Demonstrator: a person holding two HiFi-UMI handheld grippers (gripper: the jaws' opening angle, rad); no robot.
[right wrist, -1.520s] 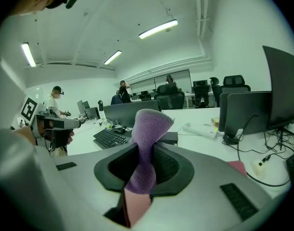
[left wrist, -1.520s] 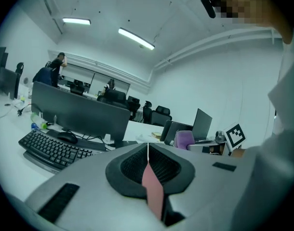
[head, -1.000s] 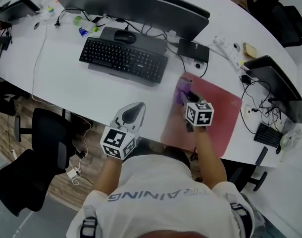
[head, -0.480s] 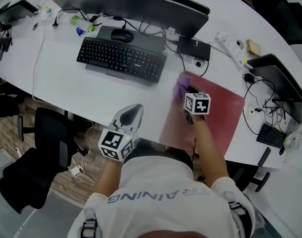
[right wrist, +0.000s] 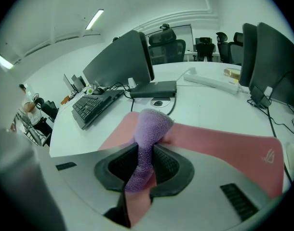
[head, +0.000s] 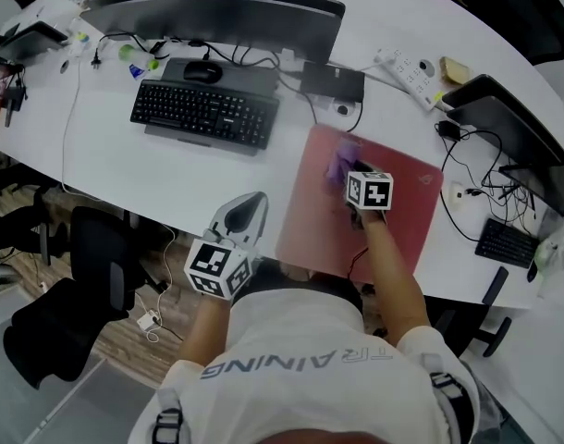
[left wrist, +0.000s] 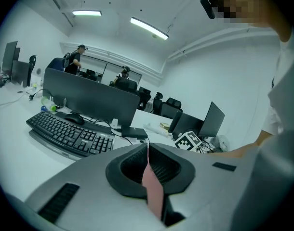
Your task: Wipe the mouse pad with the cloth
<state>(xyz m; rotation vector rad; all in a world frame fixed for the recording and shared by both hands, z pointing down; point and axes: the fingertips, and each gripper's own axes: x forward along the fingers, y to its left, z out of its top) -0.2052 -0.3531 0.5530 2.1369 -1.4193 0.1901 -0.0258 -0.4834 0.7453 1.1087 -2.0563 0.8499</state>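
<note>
A red mouse pad (head: 393, 225) lies on the white desk (head: 171, 178) at the front right; it fills the right gripper view as a pink sheet (right wrist: 224, 143). A purple cloth (head: 340, 163) rests on the pad's far left part. My right gripper (head: 349, 178) is shut on the cloth (right wrist: 149, 129), which sticks out between its jaws (right wrist: 146, 150) and touches the pad. My left gripper (head: 248, 207) hovers at the desk's front edge, left of the pad, with its jaws (left wrist: 147, 150) closed and nothing visibly held.
A black keyboard (head: 203, 117), mouse (head: 202, 70) and wide monitor (head: 217, 12) stand left of the pad. A black box (head: 333, 81), a power strip (head: 407, 67) and cables (head: 467, 169) lie behind and right of it. An office chair (head: 88, 266) sits below the desk edge.
The right gripper has slid the cloth a little from the pad's left edge toward its middle. The head camera has shifted. The left gripper stays where it was.
</note>
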